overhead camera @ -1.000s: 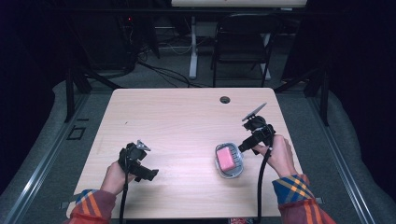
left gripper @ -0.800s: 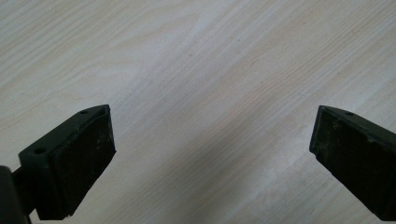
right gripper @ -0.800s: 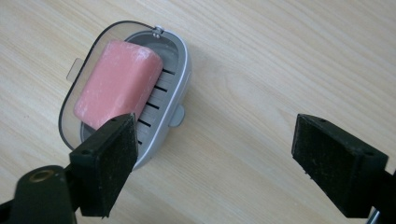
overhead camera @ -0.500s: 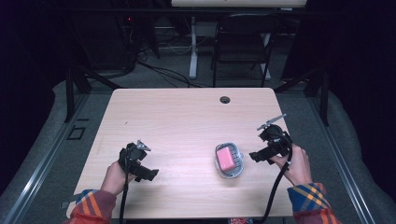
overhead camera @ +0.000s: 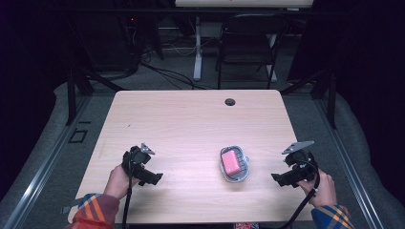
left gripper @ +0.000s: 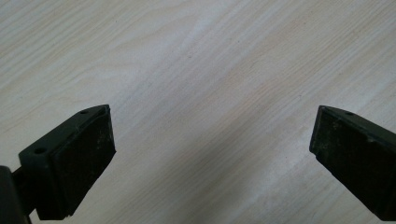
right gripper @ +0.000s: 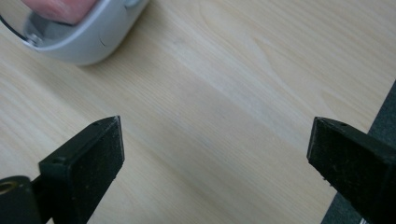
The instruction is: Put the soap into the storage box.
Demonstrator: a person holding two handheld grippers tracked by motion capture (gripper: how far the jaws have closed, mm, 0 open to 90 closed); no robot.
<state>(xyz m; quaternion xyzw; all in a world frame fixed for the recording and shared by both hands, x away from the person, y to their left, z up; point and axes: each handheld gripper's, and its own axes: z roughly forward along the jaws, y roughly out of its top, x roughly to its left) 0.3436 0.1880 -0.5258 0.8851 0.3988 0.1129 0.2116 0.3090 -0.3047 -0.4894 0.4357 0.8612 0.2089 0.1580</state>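
high view: a pale wooden table [overhead camera: 191, 124] with a small dark grommet hole [overhead camera: 230, 102] near its far edge. right of centre, toward the near side, a grey soap dish [overhead camera: 234, 165] lies on the tabletop and holds a pink soap bar [overhead camera: 231, 161]. the left gripper [overhead camera: 152, 177] is held low over the near-left part of the table, well apart from the dish. the right gripper [overhead camera: 279, 178] sits at the near-right edge, near the dish but clear of it. left gripper view: jaws spread wide over bare wood, holding nothing. right gripper view: jaws likewise wide apart and empty, with the dish's rim beyond them at upper left.
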